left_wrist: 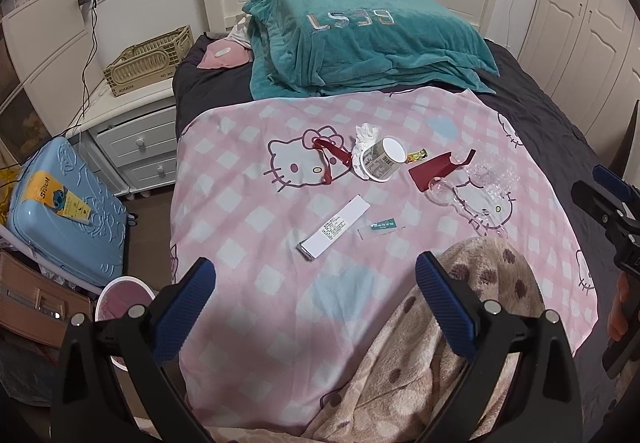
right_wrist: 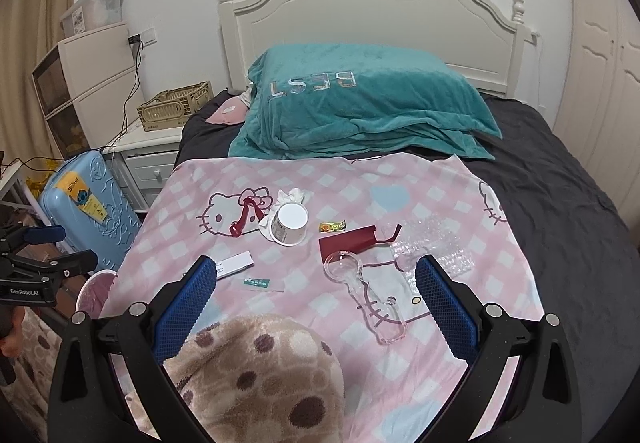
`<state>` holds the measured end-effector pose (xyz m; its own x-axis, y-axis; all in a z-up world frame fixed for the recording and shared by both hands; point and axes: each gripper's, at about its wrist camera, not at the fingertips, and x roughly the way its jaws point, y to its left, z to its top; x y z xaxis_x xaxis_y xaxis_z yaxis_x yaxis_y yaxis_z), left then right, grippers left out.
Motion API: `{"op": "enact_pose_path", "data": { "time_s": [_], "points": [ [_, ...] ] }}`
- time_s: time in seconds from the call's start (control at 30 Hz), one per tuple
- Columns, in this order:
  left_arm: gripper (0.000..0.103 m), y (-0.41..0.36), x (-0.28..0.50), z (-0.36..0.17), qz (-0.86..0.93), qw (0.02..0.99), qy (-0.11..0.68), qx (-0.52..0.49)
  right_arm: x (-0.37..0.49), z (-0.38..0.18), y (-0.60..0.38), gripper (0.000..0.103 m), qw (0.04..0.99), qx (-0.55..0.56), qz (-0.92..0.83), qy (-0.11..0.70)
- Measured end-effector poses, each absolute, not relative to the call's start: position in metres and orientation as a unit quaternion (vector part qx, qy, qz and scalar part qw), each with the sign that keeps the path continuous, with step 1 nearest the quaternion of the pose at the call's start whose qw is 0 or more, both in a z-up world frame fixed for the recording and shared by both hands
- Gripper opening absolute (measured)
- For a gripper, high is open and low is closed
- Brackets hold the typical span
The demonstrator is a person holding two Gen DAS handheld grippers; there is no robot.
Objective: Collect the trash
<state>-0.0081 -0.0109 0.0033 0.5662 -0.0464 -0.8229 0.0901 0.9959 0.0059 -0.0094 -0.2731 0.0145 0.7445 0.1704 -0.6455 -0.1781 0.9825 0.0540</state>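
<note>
Trash lies on a pink checked sheet (left_wrist: 248,203) on the bed: a tipped paper cup (left_wrist: 382,163) (right_wrist: 289,223) on a crumpled tissue (left_wrist: 365,135), a red ribbon (left_wrist: 332,157), a white box (left_wrist: 334,225) (right_wrist: 236,263), a green-and-white sachet (left_wrist: 382,229) (right_wrist: 258,283), a small yellow wrapper (left_wrist: 417,155) (right_wrist: 332,227), a dark red card (left_wrist: 434,169) (right_wrist: 347,239), clear plastic packaging (right_wrist: 360,297) and bubble wrap (right_wrist: 434,247). My left gripper (left_wrist: 314,277) is open and empty above the sheet's near part. My right gripper (right_wrist: 316,277) is open and empty above the sachet and clear packaging.
A pink-lined bin (left_wrist: 124,293) (right_wrist: 94,289) stands on the floor left of the bed by a blue suitcase (left_wrist: 64,207). A spotted beige blanket (left_wrist: 440,343) (right_wrist: 256,375) lies at the bed's near edge. A teal pillow (left_wrist: 360,39) and white nightstand (left_wrist: 132,123) are farther back.
</note>
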Motion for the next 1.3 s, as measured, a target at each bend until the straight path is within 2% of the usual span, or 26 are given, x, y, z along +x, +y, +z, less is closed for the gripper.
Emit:
{"op": "enact_pose_path", "data": {
  "time_s": [1.3],
  "points": [
    [0.098,-0.009,-0.011,0.003,-0.039,0.885,0.463,0.020,-0.011,0.019,-0.284,0.097,0.936,0.011,0.091,0.339]
  ]
}}
